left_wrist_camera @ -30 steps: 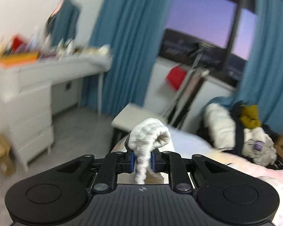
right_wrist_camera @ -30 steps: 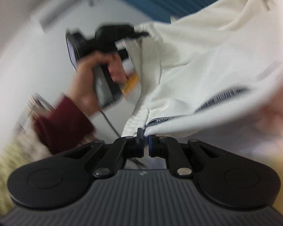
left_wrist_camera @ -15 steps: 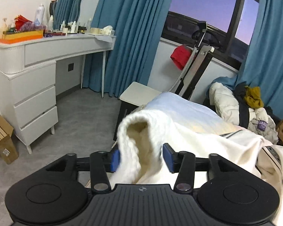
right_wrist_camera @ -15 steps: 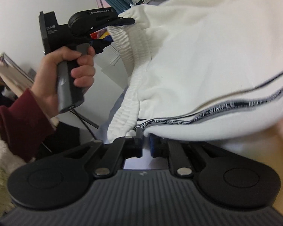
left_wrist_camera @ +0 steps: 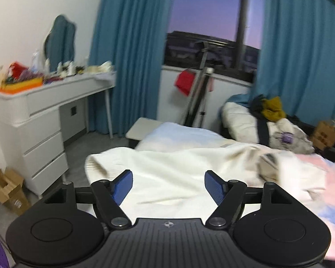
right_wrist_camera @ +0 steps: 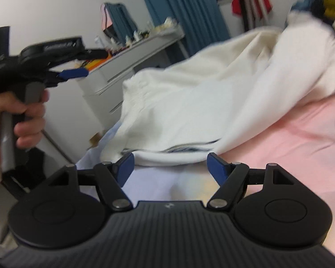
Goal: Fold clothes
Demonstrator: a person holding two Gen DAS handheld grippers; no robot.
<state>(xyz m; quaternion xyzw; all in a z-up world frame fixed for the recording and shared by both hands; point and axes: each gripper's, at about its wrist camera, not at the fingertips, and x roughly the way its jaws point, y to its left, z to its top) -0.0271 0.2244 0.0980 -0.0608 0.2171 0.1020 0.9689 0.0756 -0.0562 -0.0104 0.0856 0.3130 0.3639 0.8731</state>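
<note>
Released now, the white garment (left_wrist_camera: 167, 178) lies on the bed beyond both spread tongs, left (left_wrist_camera: 168, 185) and right (right_wrist_camera: 170, 165).

My left gripper (left_wrist_camera: 168, 184) has its jaws spread wide with nothing between the blue pads (left_wrist_camera: 122, 186). My right gripper (right_wrist_camera: 170, 167) is spread just as wide and also grips nothing. My left hand (right_wrist_camera: 17, 120) is wrapped round its gripper's handle, off to the left of the right jaws
</note>
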